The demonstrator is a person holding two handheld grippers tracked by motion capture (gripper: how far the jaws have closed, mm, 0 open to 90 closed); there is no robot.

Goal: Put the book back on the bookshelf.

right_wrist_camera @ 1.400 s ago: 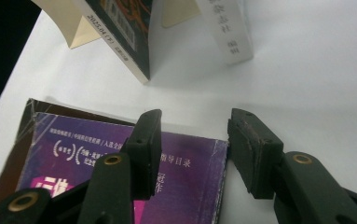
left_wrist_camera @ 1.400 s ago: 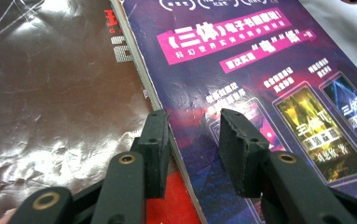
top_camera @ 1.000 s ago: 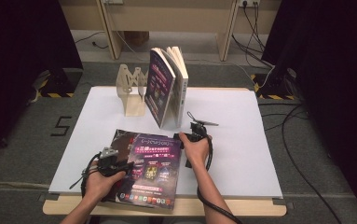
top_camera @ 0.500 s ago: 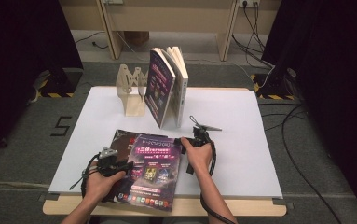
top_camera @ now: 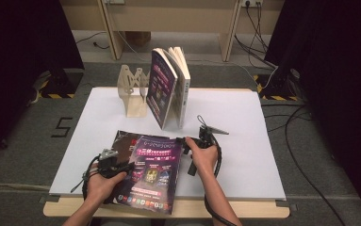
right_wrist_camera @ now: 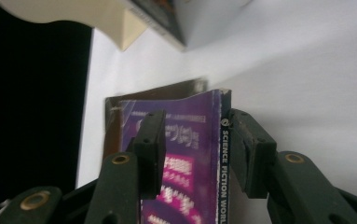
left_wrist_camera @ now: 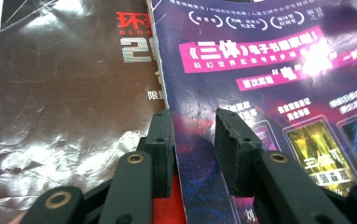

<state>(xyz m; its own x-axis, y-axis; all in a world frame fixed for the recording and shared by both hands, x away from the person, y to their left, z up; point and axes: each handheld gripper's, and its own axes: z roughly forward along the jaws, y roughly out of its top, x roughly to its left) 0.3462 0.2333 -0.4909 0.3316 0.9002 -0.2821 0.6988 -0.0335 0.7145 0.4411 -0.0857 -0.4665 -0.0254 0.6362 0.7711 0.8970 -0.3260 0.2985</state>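
The glossy purple science-fiction magazine (top_camera: pixel 152 172) lies flat at the near edge of the white tabletop (top_camera: pixel 244 117), on top of a dark brown magazine (left_wrist_camera: pixel 69 107) that shows at its left side. The left hand-held gripper (left_wrist_camera: pixel 192 123) stands half open with the purple cover's left edge between its jaws, and the right hand-held gripper (right_wrist_camera: pixel 192 128) straddles the spine edge, one jaw over the cover and one outside it. Both have just been closing, but I see gaps beside the pads, so I judge that neither presses yet. The risk is that the left jaws catch only the thin cover sheet, which then bends or tears when lifted. They could also take the brown magazine together with it. On the right side the smooth spine may slip out if the bite is shallow. Ahead of the right hand-held gripper, the upright books (top_camera: pixel 168 87) lean beside a pale wooden stand (top_camera: pixel 133 92), and a fast lift could knock them.
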